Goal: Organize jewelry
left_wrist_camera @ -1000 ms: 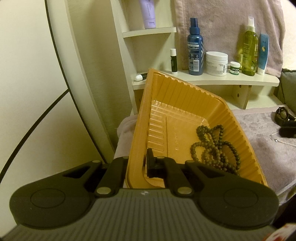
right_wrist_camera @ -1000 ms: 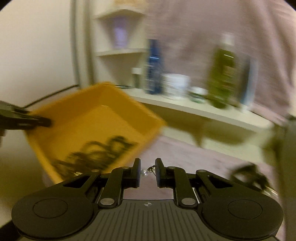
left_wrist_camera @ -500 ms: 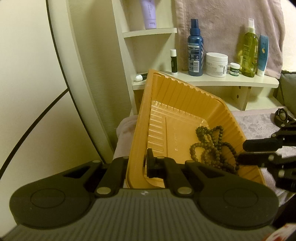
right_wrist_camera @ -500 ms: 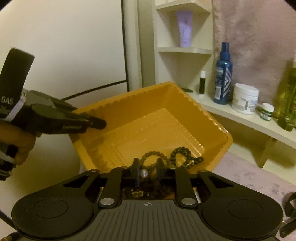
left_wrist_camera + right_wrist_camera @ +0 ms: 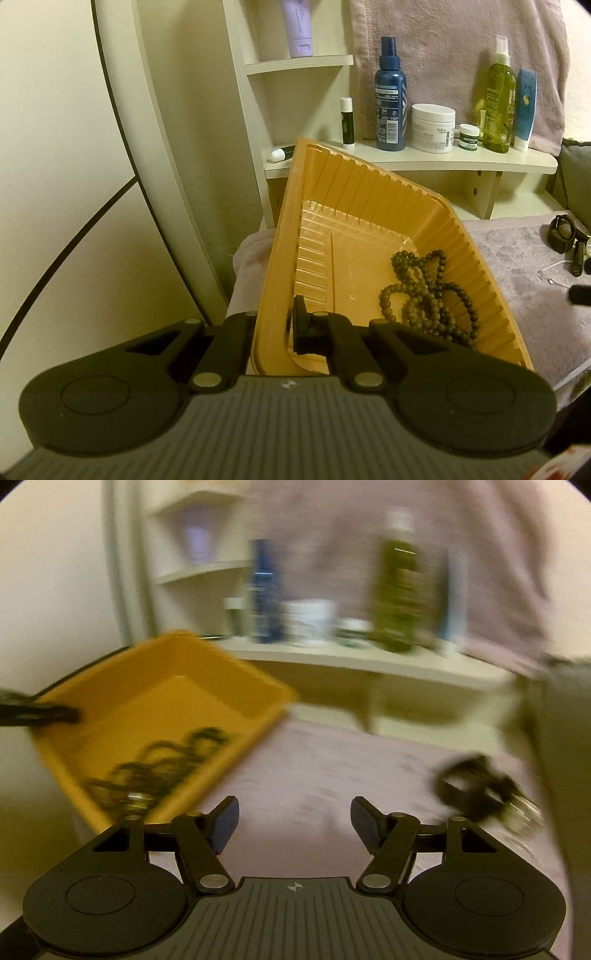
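1. The left gripper (image 5: 275,325) was clamped on the near wall of the orange tray (image 5: 369,192), one finger outside the wall and one inside, with only the thin plastic between them.
2. The tray was tilted, its left side raised, its right edge low toward the mauve cloth (image 5: 517,258) covering the surface.
3. A string of dark brown wooden beads (image 5: 424,291) lay piled in the low right part of the tray, against its ribbed wall.
4. In the right wrist view, much blurred, a small pale shiny item (image 5: 136,799) showed in the near corner of the tray beside the beads; what it was could not be made out.
5. The right gripper (image 5: 291,821) stood over bare cloth to the right of the tray. Its jaws were wide apart and opening, with nothing between them.
6. A black watch (image 5: 476,786) and a thin silver chain (image 5: 554,269) lay on the cloth well to the right of the tray, outside it.
7. On the shelf (image 5: 424,162) behind the tray stood a blue spray bottle (image 5: 390,96), a white jar (image 5: 433,127), a small green-labelled pot (image 5: 469,137), a green bottle (image 5: 500,96) and a blue tube (image 5: 525,107).
8. A lip balm stick (image 5: 346,122) stood at the shelf's left end.
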`<state>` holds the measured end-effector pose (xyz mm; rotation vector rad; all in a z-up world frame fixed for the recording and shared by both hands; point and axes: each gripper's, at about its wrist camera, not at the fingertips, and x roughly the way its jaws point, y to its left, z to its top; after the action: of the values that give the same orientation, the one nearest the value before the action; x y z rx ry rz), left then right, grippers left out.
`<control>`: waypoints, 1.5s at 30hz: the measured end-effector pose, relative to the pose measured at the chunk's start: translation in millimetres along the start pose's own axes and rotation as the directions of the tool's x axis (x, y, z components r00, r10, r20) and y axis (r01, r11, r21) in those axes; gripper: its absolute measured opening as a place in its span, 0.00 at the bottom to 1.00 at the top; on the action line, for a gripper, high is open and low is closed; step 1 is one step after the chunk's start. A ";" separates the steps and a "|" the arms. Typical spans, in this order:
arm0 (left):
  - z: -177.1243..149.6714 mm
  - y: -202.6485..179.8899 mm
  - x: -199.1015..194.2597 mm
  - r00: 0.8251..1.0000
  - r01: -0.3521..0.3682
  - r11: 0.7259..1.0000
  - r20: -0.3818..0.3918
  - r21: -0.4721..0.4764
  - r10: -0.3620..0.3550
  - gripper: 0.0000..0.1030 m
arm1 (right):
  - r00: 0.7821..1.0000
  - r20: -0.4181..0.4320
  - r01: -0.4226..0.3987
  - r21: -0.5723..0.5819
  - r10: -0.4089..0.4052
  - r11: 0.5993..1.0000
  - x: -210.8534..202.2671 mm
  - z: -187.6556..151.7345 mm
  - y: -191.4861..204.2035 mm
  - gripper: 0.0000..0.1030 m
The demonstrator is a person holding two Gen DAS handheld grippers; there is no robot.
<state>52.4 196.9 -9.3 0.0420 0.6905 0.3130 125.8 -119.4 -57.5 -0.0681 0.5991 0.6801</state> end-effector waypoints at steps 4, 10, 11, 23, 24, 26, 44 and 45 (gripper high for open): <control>0.0 0.1 0.0 1.000 0.000 1.000 0.000 0.001 0.000 0.04 | 0.992 -0.017 0.126 0.074 -0.125 0.989 -11.7 -11.2 -40.5 0.65; 0.3 0.4 -0.1 1.000 -0.001 1.000 -0.002 0.004 0.001 0.04 | 0.967 -0.030 0.254 0.145 -0.253 0.956 -19.3 -17.5 -84.5 0.65; 0.2 0.5 -0.5 1.000 -0.001 1.000 -0.003 0.005 0.001 0.04 | 0.963 -0.036 0.269 0.154 -0.266 0.951 -18.5 -17.4 -89.8 0.60; 1.2 -1.1 -0.8 1.000 -0.007 1.000 -0.007 0.009 0.007 0.04 | 0.931 -0.115 0.365 0.199 -0.348 0.910 14.8 -19.6 -127.9 0.21; 1.2 -1.1 -0.8 1.000 -0.007 1.000 -0.007 0.009 0.007 0.04 | 0.928 -0.117 0.371 0.201 -0.354 0.907 16.4 -20.0 -129.1 0.21; 1.2 -0.9 -0.9 1.000 -0.007 1.000 -0.008 0.009 0.008 0.05 | 0.925 -0.116 0.378 0.198 -0.361 0.904 19.7 -20.0 -130.8 0.21; 0.1 -1.2 -0.5 1.000 -0.010 1.000 -0.010 0.014 0.010 0.05 | 0.939 -0.058 0.342 0.108 -0.338 0.933 11.2 -4.0 -96.7 0.09; 0.2 -1.5 -0.3 1.000 -0.010 1.000 -0.010 0.015 0.010 0.05 | 0.949 -0.046 0.316 0.112 -0.313 0.942 8.3 0.7 -89.9 0.09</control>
<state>52.7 195.4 -9.1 0.0578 0.7031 0.3180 186.1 -184.8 -73.2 -0.0612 0.6369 0.3329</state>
